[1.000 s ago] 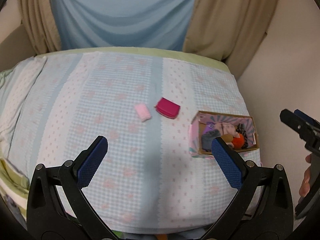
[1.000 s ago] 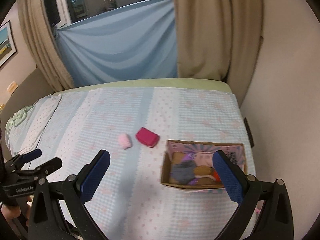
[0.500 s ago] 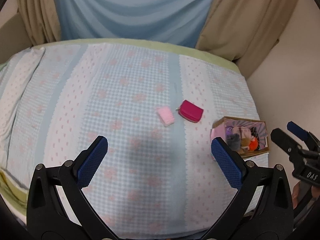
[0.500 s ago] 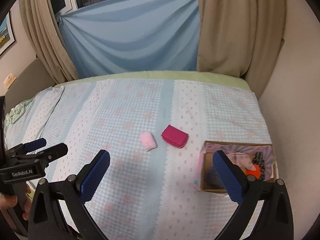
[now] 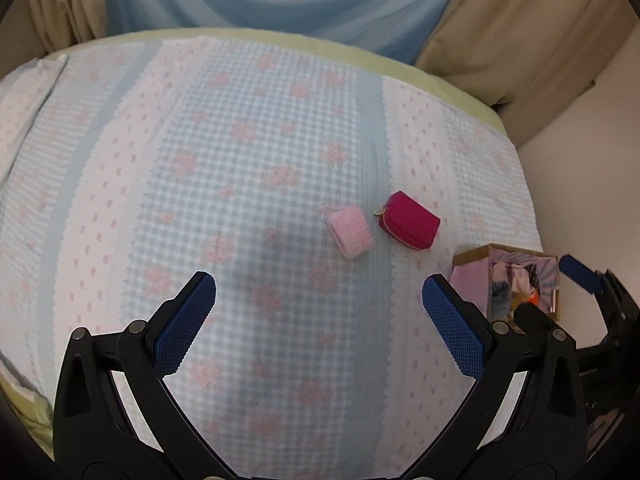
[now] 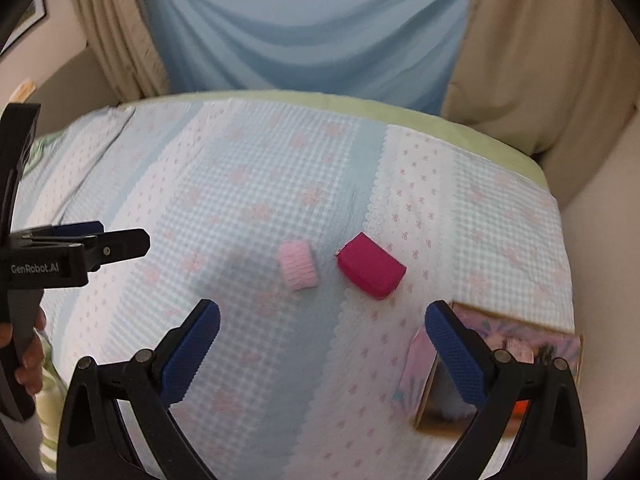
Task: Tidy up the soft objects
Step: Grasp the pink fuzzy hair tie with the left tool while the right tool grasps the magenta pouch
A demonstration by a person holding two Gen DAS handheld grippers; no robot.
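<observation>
A pale pink knitted roll (image 5: 351,231) (image 6: 298,265) and a magenta zip pouch (image 5: 410,225) (image 6: 370,265) lie side by side on the checked bedspread. A cardboard box (image 5: 516,280) (image 6: 500,364) holding several soft items sits at the bed's right edge. My left gripper (image 5: 320,316) is open and empty, short of the roll. My right gripper (image 6: 322,344) is open and empty, just short of the roll and pouch, with the box behind its right finger.
The bed (image 6: 240,184) runs back to blue drapery and beige curtains (image 6: 540,60). A wall (image 5: 592,160) lies right of the bed. The left gripper's body (image 6: 76,252) shows at the left of the right wrist view.
Both grippers moved forward and leftward toward the roll and pouch, which now look larger and closer. The box has slid to the right edge of both views. Jaws stayed open.
</observation>
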